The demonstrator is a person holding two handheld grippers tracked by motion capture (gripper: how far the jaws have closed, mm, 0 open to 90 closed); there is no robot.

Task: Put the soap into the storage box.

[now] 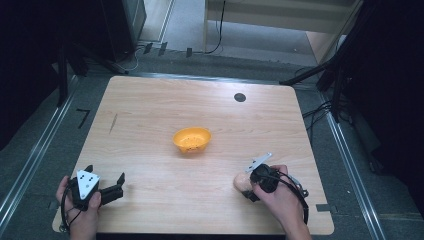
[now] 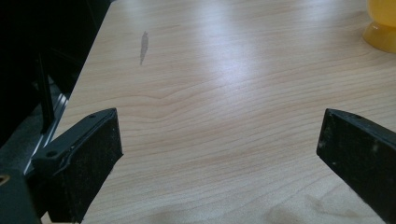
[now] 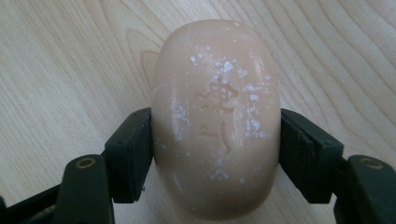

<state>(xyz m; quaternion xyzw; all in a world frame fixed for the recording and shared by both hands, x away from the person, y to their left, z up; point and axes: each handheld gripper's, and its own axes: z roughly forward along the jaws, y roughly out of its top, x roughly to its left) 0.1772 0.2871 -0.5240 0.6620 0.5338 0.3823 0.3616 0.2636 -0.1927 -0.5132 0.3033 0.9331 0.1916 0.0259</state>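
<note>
- We hold the pale pink, rounded oval bar of soap (image 3: 215, 116) in our right gripper (image 1: 250, 186), near the front-right corner of the light wooden table (image 1: 150, 100).
- In the right gripper view the two black jaws sit flush against the bar's two long sides, pinching it across its narrow width. Its long axis runs straight out along the jaws, and its far end reaches well past the jaw tips.
- The bar bears a stamped mark and white flecks on its upper face. We cannot tell whether its underside is touching the wood or is just clear of it.
- The relation that matters most to us is where the small orange plastic bowl (image 1: 192, 139) lies from the soap. It stands near the middle of the table, well apart from the gripper, towards the far edge and to the left as the high view shows it.
- We judge the next move to be a lift and a carry on that diagonal, with the bar's free end leading over the bowl's rim.
- Our left gripper (image 1: 114, 189) rests near the front-left corner, jaws spread wide with bare wood between them. It is also well apart from the bowl, but it is empty, so the carry falls to the right hand.
</note>
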